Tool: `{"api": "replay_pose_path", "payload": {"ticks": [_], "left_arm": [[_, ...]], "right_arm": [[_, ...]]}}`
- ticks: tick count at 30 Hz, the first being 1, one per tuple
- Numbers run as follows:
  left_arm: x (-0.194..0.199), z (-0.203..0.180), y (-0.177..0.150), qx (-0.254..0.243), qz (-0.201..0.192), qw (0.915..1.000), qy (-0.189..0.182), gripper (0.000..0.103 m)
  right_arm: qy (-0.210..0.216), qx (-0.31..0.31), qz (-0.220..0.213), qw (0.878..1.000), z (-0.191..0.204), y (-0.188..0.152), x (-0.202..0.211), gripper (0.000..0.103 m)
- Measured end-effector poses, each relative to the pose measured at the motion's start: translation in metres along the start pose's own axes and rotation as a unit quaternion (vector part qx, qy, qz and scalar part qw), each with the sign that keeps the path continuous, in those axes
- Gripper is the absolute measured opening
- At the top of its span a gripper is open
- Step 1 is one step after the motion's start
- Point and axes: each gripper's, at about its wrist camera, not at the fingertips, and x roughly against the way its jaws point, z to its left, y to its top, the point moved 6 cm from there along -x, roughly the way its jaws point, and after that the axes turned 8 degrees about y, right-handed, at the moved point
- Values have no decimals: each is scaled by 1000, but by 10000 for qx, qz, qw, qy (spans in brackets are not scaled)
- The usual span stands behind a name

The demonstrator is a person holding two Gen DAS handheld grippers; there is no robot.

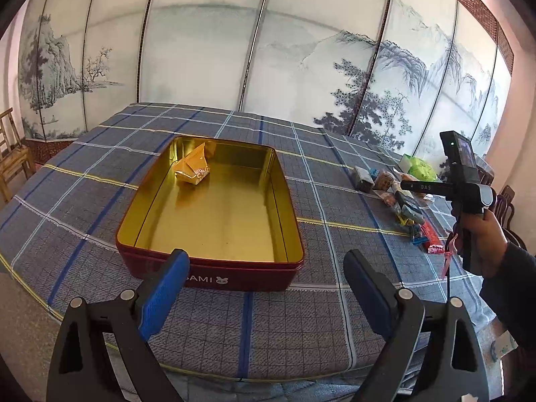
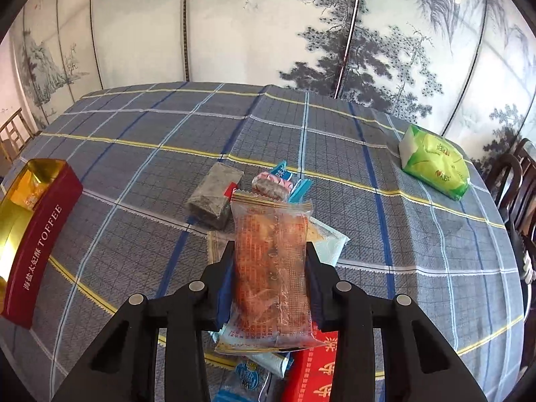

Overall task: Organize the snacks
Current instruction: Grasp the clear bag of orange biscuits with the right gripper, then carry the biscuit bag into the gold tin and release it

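Note:
A red toffee tin [image 1: 214,276] with a gold inside stands open on the checked tablecloth, and one yellow wrapped snack [image 1: 193,166] lies in its far left corner. My left gripper [image 1: 264,284] hovers open just in front of the tin's near wall, nothing between its blue pads. My right gripper [image 2: 271,261] is shut on a clear packet with an orange-brown pastry [image 2: 272,268], held over the snack pile [image 2: 234,197]. The tin [image 2: 43,234] shows at the left edge of the right wrist view. A hand holds the right gripper [image 1: 469,194] at the right of the left wrist view.
The pile holds a grey-wrapped block [image 2: 214,197], a pink-striped sweet [image 2: 271,186], pale blue packets [image 2: 326,243] and a red packet [image 2: 318,368]. A green tissue pack [image 2: 435,164] lies far right. Wooden chairs [image 2: 516,181] stand by the table's right edge; a painted screen stands behind.

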Motion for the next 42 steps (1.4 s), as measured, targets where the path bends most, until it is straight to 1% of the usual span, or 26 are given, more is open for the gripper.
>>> {"api": "replay_pose_path", "payload": {"ticks": [3,8,12,17,23,26,30,38,42], "left_arm": [[-1,-6,-3,-50,-15,10000,51,91],[-1,-13,-9,-105,54,9999,54,91],[2,-12,-14,-151,20,9998,106,91],[2,-8,-15,-166,36,9998,130,91],[5,-7,-12,-51,-38,9999,107,91],[3,-7,-15,-67,-4,9999,108,91],[5,-8,-17,-63,2,9999,93,91],[16,1,-15,25,-133,9997,214,91],[18,7,-17,93,-127,9995,281,91]], "right_arm": [[12,-66,-152,9999,6,1,17,38],[28,-67,-286,9996,21,1,29,38],[201,-127,-287,9993,34,-3,30,38],[306,-86,-303,9990,51,-8,33,38],[346,-59,-364,9987,57,-6,41,38],[365,-53,-395,9985,59,-3,47,38],[416,53,-462,9981,70,1,54,38],[559,248,-534,9967,100,7,60,38],[674,378,-583,9953,120,13,63,38]]}}
